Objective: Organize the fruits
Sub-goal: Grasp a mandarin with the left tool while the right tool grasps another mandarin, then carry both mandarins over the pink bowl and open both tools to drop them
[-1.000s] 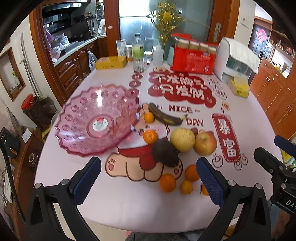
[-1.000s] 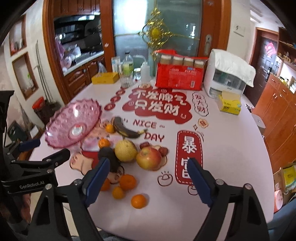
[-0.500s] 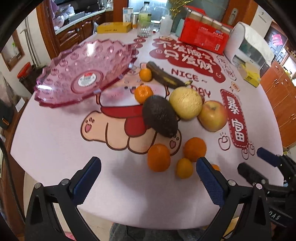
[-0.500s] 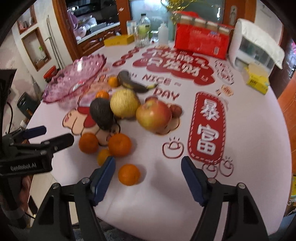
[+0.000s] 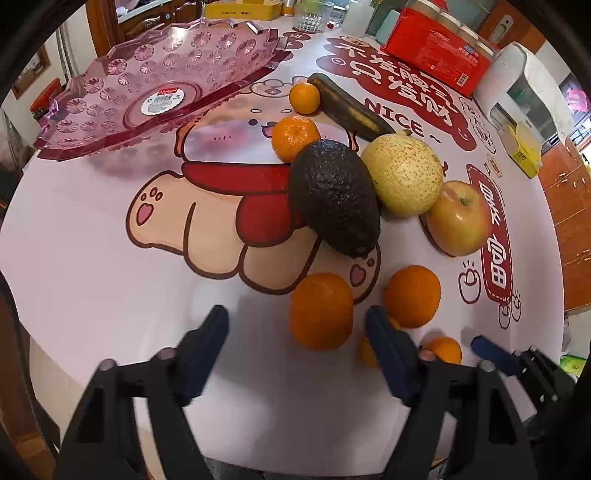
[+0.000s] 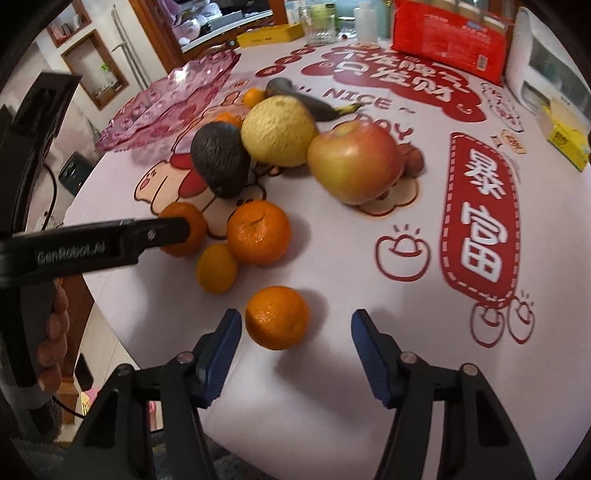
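My left gripper (image 5: 295, 317) hangs low over the table's near edge, jaws closing. An orange (image 5: 320, 310) lies between them, close to the right pad, untouched by the left. My right gripper (image 6: 295, 321) is closing too, around another orange (image 6: 277, 317) that sits near its left pad with a gap on the right. Behind lie an avocado (image 5: 332, 199), a yellow pear (image 5: 402, 177), an apple (image 5: 458, 218), a dark banana (image 5: 351, 110) and more oranges. The pink plastic bowl (image 5: 92, 88) stands empty at the far left.
At the back of the table stand a red carton (image 5: 436, 55), a white appliance (image 5: 517, 85), a yellow box (image 5: 524, 147) and a glass (image 5: 310, 18). Wooden cabinets line both sides. The table's front edge runs just under both grippers.
Both grippers have sunk toward the table and tipped downward. Their jaws have narrowed, and an orange now sits between each pair.
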{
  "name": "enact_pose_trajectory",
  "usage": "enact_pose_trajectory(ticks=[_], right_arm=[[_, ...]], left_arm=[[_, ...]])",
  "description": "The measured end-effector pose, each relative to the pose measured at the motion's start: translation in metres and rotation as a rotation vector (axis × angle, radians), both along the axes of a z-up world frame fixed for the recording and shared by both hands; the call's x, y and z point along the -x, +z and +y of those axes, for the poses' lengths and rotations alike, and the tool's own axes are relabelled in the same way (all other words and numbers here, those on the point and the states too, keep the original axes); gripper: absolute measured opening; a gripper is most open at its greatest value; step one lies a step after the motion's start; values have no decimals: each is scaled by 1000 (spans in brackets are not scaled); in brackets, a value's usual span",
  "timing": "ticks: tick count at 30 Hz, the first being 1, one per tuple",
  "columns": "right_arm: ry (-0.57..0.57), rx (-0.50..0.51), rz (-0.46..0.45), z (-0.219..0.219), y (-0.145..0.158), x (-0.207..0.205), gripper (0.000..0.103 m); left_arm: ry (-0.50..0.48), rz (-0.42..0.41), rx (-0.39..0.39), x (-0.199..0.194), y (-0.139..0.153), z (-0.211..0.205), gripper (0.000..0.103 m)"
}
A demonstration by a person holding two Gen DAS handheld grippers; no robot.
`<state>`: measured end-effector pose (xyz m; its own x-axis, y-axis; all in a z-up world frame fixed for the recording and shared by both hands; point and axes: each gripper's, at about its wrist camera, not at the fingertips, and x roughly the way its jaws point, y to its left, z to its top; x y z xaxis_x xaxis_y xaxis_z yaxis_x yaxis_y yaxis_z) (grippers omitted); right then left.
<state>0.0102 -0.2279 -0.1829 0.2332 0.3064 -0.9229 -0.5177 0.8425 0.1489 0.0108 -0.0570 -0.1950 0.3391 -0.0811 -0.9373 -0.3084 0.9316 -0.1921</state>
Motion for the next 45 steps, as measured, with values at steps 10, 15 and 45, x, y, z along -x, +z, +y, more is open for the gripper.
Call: enact_pose_trajectory(ticks=[10,15,45], right_arm=[[53,17,32,14,-15,1,43],[63,29,25,15,-17,1,39],[10,-75,-324,92,140,13,37]], left_arm=[[-40,11,64,-14,-9,-10,41],[-64,5,57,-17,-10,-16,36],[-158,-271,-244,23,180,91,33]])
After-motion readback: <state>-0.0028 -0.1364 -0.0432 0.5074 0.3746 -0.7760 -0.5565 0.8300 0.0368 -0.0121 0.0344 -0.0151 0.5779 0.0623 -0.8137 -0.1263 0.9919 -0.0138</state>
